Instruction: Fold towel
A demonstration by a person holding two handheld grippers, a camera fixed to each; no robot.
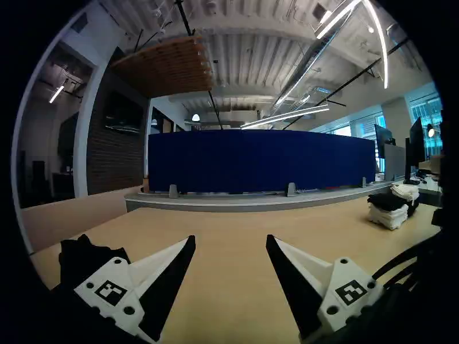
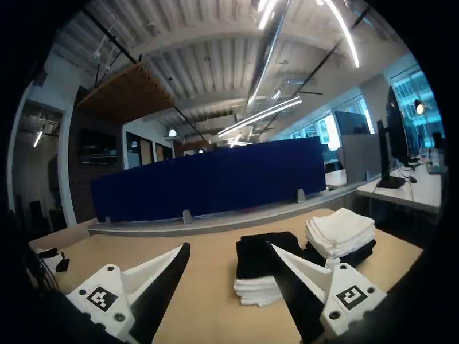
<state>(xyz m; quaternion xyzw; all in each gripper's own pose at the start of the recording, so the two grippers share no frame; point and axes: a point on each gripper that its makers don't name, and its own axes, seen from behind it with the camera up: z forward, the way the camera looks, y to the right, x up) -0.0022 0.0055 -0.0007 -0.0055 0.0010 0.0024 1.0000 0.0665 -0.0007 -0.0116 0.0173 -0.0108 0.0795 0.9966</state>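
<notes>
Along the bottom of the left gripper view, the left gripper (image 1: 229,241) stands with its jaws wide apart, holding nothing, over the bare wooden tabletop (image 1: 229,218). At the right edge of the frame sit the folded towels (image 1: 393,209), black and white in small piles, well apart from the fingers. A black cloth (image 1: 86,258) lies at lower left; whether it is a towel I cannot tell. A blue partition (image 1: 258,160) closes off the far side of the desk.

Low in the right gripper view, the right gripper (image 2: 228,246) is likewise open and empty. Just ahead are 2 piles: a black-over-white stack (image 2: 252,264) at lower centre and a white-over-black stack (image 2: 341,229) to its right, below a monitor (image 2: 396,137). Closing on a pile's edge would likely pinch several layers at once or shove it askew, since the towels lie loose on one another.
</notes>
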